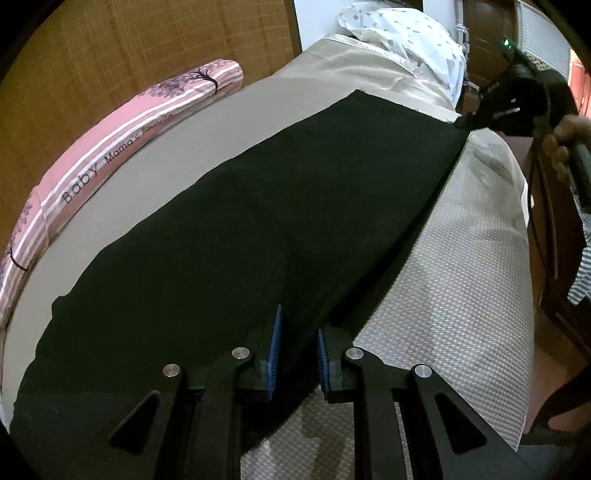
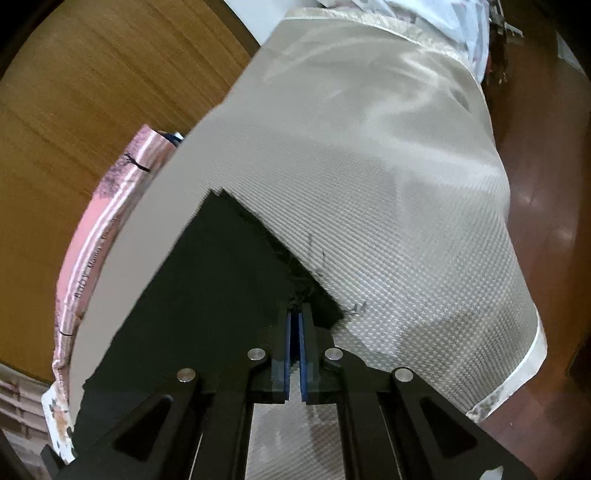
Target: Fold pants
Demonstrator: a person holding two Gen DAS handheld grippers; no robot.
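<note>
Black pants (image 1: pixel 258 206) lie flat and long on a beige bed sheet (image 1: pixel 454 266). My left gripper (image 1: pixel 298 325) is open, its blue pads (image 1: pixel 275 343) astride the near edge of the pants. My right gripper (image 1: pixel 476 120) shows at the far end of the pants, at their corner. In the right wrist view my right gripper (image 2: pixel 295 314) is shut on the frayed corner of the pants (image 2: pixel 207 280), lifted slightly off the sheet (image 2: pixel 369 166).
A pink striped pillow (image 1: pixel 110 136) lies along the bed's left side against a wooden wall (image 1: pixel 110 48). A white dotted cloth (image 1: pixel 406 33) sits at the bed's far end. Dark wooden floor (image 2: pixel 546 184) lies to the right of the bed.
</note>
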